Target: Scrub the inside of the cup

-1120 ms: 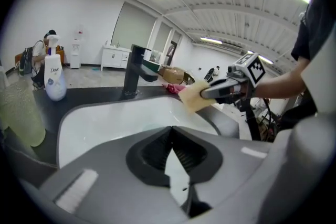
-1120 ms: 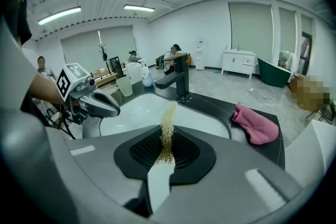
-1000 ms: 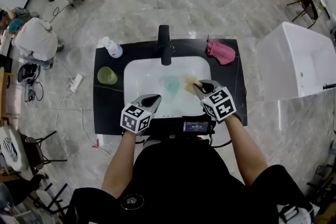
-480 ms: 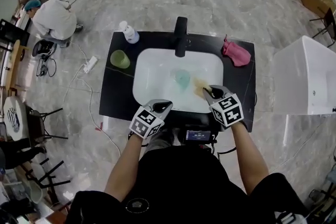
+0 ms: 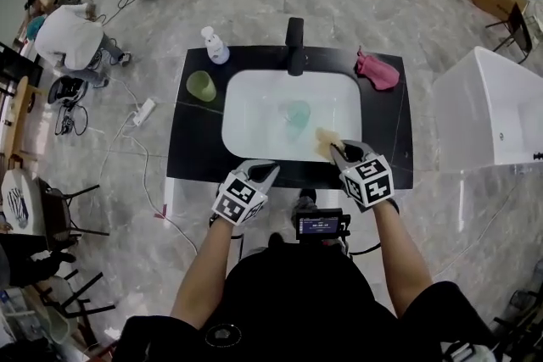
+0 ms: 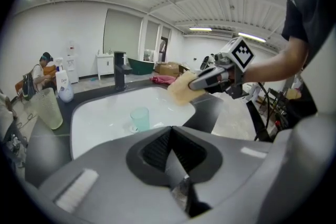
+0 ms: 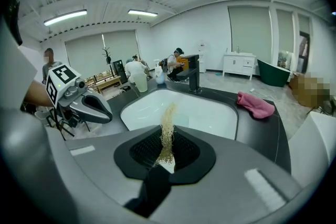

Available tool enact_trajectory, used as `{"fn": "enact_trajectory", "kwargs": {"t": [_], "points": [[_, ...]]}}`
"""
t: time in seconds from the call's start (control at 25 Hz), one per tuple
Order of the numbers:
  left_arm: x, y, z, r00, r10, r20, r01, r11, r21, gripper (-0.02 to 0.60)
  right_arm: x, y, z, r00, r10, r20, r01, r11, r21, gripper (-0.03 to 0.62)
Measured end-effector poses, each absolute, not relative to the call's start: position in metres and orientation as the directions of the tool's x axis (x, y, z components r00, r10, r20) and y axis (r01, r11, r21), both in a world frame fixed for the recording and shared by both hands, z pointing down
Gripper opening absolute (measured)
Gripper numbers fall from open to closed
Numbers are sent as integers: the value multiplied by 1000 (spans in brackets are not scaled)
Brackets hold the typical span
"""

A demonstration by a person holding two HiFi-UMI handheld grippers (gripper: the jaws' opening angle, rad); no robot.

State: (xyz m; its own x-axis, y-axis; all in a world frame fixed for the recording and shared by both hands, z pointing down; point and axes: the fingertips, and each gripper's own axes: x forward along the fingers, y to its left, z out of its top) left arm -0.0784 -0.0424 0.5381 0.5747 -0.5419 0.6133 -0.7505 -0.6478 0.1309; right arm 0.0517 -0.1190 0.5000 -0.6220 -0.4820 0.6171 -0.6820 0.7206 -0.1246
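Note:
A translucent teal cup [image 5: 297, 114] stands upright in the white sink [image 5: 246, 131], also visible in the left gripper view [image 6: 139, 118]. My right gripper [image 5: 338, 150] is shut on a yellow fibrous sponge [image 5: 326, 140], hovering over the basin's near right corner. The sponge's strands stick up between the jaws in the right gripper view [image 7: 167, 128]. My left gripper [image 5: 265, 169] is shut and empty, just over the sink's near rim, left of the cup's line. Neither gripper touches the cup.
On the black counter [image 5: 191, 140] stand a pale green cup [image 5: 201, 86] and a soap bottle [image 5: 215, 46] at the left. A black faucet [image 5: 294, 45] rises behind the basin, and a pink cloth [image 5: 377, 69] lies at the right. People sit on the floor far left.
Both grippers have drawn back toward the sink's near edge, the right one still carrying the sponge. The cup has stayed where it was.

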Motion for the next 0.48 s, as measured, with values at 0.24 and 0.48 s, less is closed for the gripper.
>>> {"fn": "enact_trajectory", "kwargs": {"t": [0.24, 0.48], "points": [[-94, 6, 530, 554, -611, 566, -781, -616, 101, 0, 44, -64, 482, -593, -546, 592, -717, 692, -81, 43], [-105, 53, 520, 544, -664, 513, -809, -577, 113, -1, 35, -8, 466, -574, -591, 567, -736, 676, -41, 43]]}}
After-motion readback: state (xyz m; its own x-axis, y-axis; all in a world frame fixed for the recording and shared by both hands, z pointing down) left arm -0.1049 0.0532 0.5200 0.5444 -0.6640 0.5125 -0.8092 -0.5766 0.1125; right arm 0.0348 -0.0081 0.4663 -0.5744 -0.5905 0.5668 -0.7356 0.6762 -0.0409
